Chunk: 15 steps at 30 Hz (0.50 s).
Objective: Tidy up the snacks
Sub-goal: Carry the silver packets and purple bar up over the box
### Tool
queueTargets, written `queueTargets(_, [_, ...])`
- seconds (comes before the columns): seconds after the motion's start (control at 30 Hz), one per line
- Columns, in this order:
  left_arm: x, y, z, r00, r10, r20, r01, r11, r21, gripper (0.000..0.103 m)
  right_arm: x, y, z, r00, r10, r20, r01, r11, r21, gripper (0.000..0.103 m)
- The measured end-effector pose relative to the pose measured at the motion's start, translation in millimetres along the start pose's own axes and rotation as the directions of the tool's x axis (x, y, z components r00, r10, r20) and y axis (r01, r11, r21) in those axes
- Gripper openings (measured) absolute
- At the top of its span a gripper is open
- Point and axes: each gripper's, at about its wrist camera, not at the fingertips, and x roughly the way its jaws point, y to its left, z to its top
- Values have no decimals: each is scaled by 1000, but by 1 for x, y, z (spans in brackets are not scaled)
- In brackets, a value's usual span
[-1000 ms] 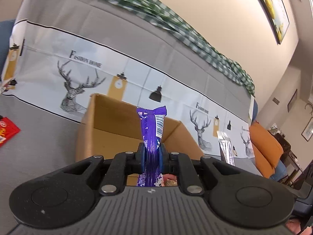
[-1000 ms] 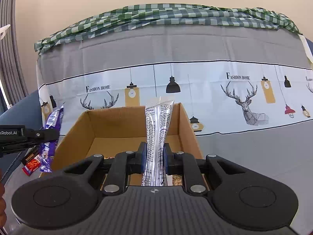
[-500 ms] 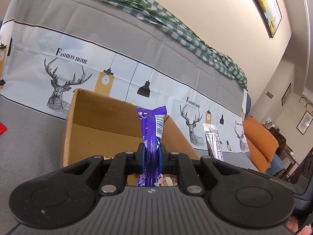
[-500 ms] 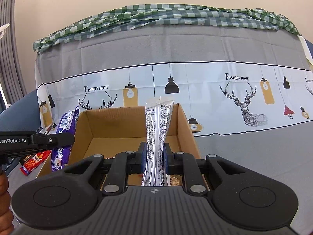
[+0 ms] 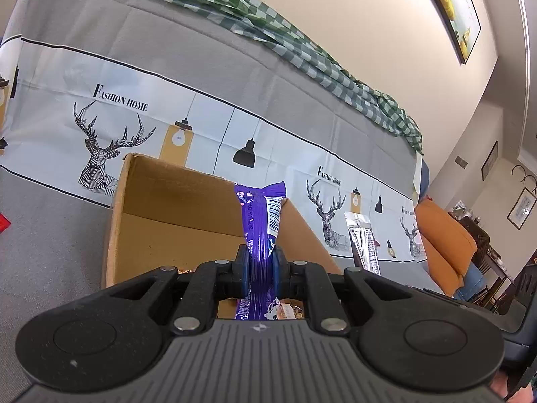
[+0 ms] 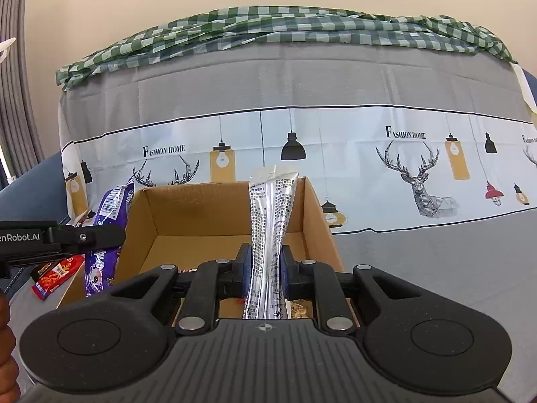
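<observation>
An open cardboard box (image 5: 174, 208) sits on the grey couch seat; it also shows in the right wrist view (image 6: 214, 215). My left gripper (image 5: 260, 265) is shut on a purple snack packet (image 5: 260, 221), held upright over the box's near edge. My right gripper (image 6: 265, 268) is shut on a silver snack packet (image 6: 272, 215), upright over the box's near right part. In the right wrist view the left gripper (image 6: 84, 236) and its purple packet (image 6: 107, 231) are at the box's left wall. The silver packet (image 5: 364, 245) shows right of the box in the left wrist view. Some snacks lie inside the box, mostly hidden.
A red snack packet (image 6: 57, 273) lies on the seat left of the box. The couch back wears a deer-print cover (image 6: 402, 154) with a green checked cloth (image 6: 302, 30) on top. An orange chair (image 5: 443, 238) stands far right.
My left gripper has moved right with the purple packet, from left of the box to its left wall. My right gripper has held almost still.
</observation>
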Motion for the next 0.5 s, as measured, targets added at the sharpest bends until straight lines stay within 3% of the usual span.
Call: queueTargets(0.5, [1, 0, 0, 1000, -2, -1, 2, 1000, 2, 14, 2, 2, -1, 1000, -5, -4, 5, 1000, -6, 18])
